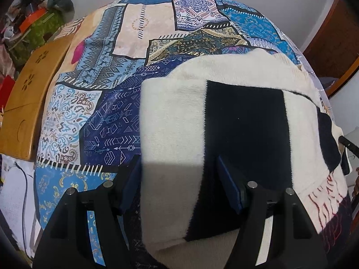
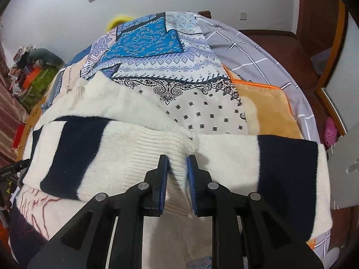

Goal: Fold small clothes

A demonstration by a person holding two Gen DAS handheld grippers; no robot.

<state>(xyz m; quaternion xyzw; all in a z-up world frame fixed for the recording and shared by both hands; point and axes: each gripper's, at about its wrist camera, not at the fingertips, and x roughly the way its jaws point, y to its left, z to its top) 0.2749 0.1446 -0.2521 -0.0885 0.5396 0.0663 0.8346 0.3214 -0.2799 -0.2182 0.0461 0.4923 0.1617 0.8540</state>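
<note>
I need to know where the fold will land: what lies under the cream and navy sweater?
The sweater lies on a patchwork bedspread, with a cream fringed cloth at its near edge. What lies directly beneath it is hidden.

The bed (image 2: pixel 278 51) is covered by a blue patchwork-print sheet (image 1: pixel 107 121), with a grey checked cover along its right side. On it lie the cream sweater (image 1: pixel 170 116) with navy bands, an orange blanket (image 2: pixel 264 109) and a wooden lap tray (image 1: pixel 29 96) at the left edge.
</note>
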